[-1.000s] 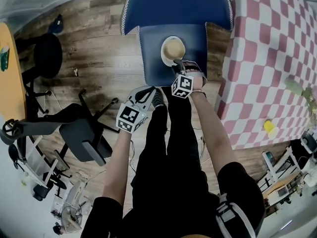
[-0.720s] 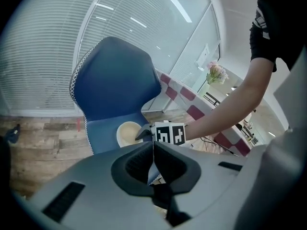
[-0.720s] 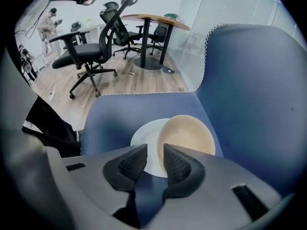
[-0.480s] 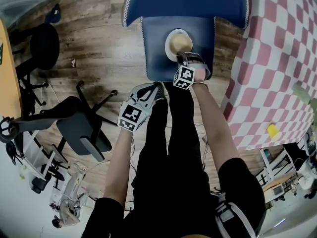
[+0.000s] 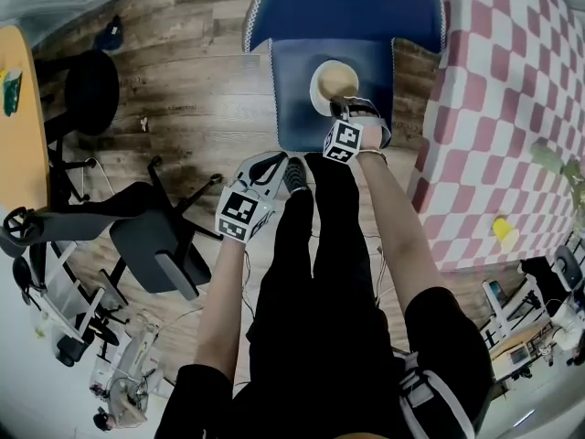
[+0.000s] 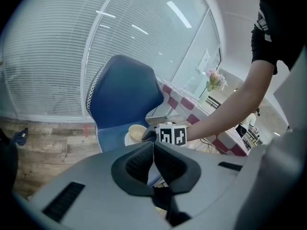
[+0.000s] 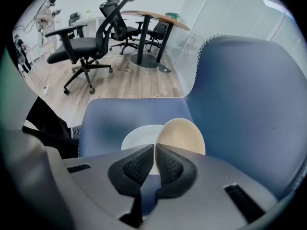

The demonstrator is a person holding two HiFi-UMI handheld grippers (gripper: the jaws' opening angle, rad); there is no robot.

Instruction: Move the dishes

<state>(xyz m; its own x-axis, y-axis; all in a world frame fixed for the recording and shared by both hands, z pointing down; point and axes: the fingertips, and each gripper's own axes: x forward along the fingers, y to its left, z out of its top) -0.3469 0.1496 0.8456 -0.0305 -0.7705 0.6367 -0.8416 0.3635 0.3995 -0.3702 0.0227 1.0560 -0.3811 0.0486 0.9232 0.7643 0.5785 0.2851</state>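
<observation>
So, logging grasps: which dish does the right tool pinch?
The beige bowl, tipped up: the right tool has just closed on its rim. The white plate lies flat.

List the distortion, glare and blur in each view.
Head view: the fisheye lens curves the checked tablecloth and floorboards, and the corners go dark. Left gripper view: the blinds look washed pale and the edges are vignetted. Right gripper view: the cream bowl is fairly sharp, the blue chair seat beside it is soft, and the borders are black.

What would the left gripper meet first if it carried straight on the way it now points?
Probably the right gripper, whose jaws have just been closing on the beige bowl at the blue chair; depth is unclear, so the seat's front edge may come first.
</observation>
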